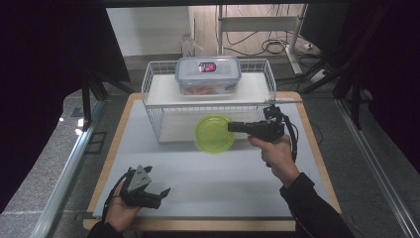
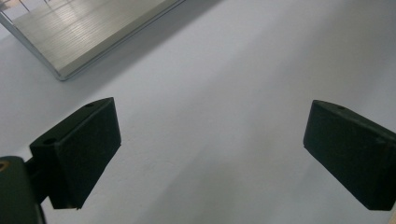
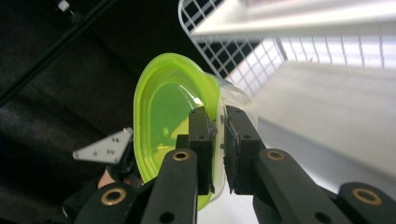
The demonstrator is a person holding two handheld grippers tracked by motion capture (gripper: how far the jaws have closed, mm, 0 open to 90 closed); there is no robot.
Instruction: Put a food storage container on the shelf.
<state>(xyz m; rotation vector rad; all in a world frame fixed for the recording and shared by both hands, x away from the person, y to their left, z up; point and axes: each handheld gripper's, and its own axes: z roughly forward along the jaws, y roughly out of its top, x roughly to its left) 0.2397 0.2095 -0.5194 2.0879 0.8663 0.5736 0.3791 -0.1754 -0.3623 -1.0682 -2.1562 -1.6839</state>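
The right gripper [image 1: 233, 127] is clamped on the rim of a round lime-green lid [image 1: 214, 133], its jaws pressed close with only the thin edge between them. In the right gripper view the two black jaws pinch that rim near the middle of the frame [image 3: 219, 140], and the lid [image 3: 168, 116] stands on edge with its hollow face turned to the left; a clear plastic rim shows just behind the green one. The right hand [image 1: 275, 151] holds this gripper over the right half of the table, pointing left, so the lid hangs just in front of the lower opening of a white wire rack [image 1: 153, 99].

The left gripper [image 1: 161, 194] rests low at the near left corner of the table [image 1: 208, 173], held in the left hand [image 1: 119, 208], with its grey three-cornered plate on top. Its jaws stand wide apart and grip nothing; in the left gripper view they [image 2: 210, 154] frame only bare pale tabletop, with a corner of the rack's base [image 2: 93, 28] at upper left.

On the rack's upper shelf sits a clear food box [image 1: 208, 75] with a blue-edged snap lid and a label; something orange shows inside it. The box is well apart from both grippers.
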